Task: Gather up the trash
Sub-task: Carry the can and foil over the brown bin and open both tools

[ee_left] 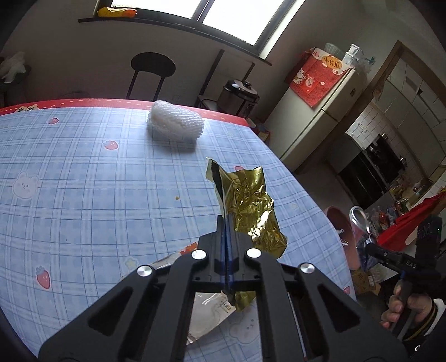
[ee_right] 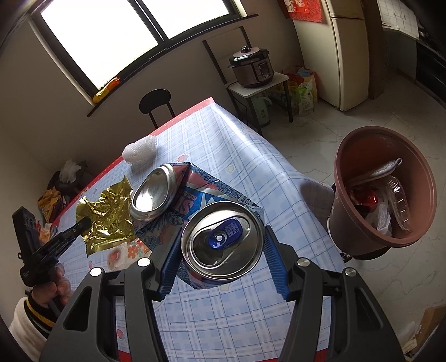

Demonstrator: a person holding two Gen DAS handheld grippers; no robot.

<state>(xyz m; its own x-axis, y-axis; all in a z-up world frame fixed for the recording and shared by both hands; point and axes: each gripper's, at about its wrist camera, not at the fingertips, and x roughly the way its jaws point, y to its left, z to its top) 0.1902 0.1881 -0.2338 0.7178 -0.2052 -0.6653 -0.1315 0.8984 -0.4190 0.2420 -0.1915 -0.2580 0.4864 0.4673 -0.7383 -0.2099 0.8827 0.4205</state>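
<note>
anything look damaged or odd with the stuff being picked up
The can gripped by the right tool is crushed and bent, its bottom end folded up beside its top. The gold wrapper pinched in the left tool is crumpled. A small crumb lies on the table.

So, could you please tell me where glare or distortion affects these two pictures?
Left wrist view: the window is blown out, the gold wrapper glints, and the table edge bows. Right wrist view: the window is also white, and the can lid mirrors it.

Both wrist views look steeply down, sharing the table (ee_left: 83, 172).
</note>
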